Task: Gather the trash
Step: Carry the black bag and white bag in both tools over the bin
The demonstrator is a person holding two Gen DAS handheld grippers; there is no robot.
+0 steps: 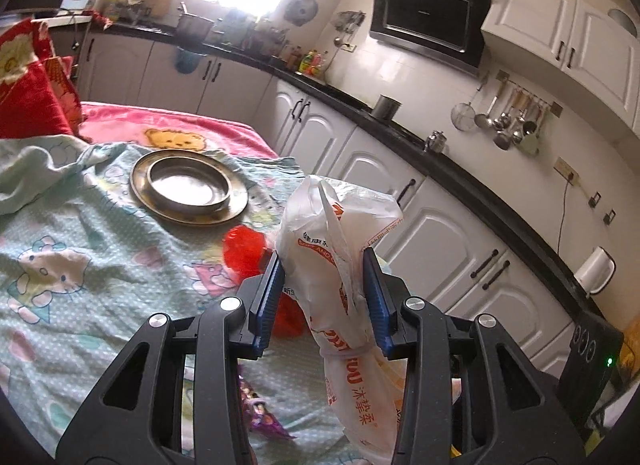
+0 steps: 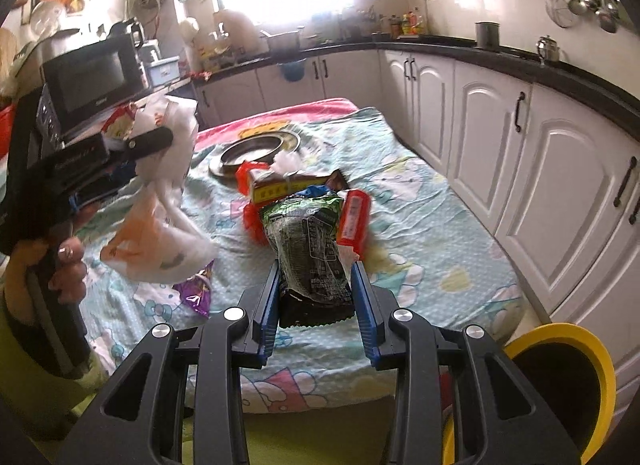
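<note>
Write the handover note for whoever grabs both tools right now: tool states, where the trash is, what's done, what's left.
Left tool: shut on the white plastic bag, held above the bed.
Right tool: shut on the green snack packet, also lifted.
On the blanket lie a purple wrapper, a red packet, a yellow box and red plastic.
The yellow-rimmed bin is at lower right, off the bed.
Done: two items gripped. Left: bin them, then collect the rest.

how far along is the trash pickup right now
Nothing visibly binned yet; the yellow-rimmed bin interior looks dark. In hand: the left gripper holds a white plastic bag, the right gripper a green snack packet. Left on the bed: purple wrapper, red packet, yellow box.
</note>
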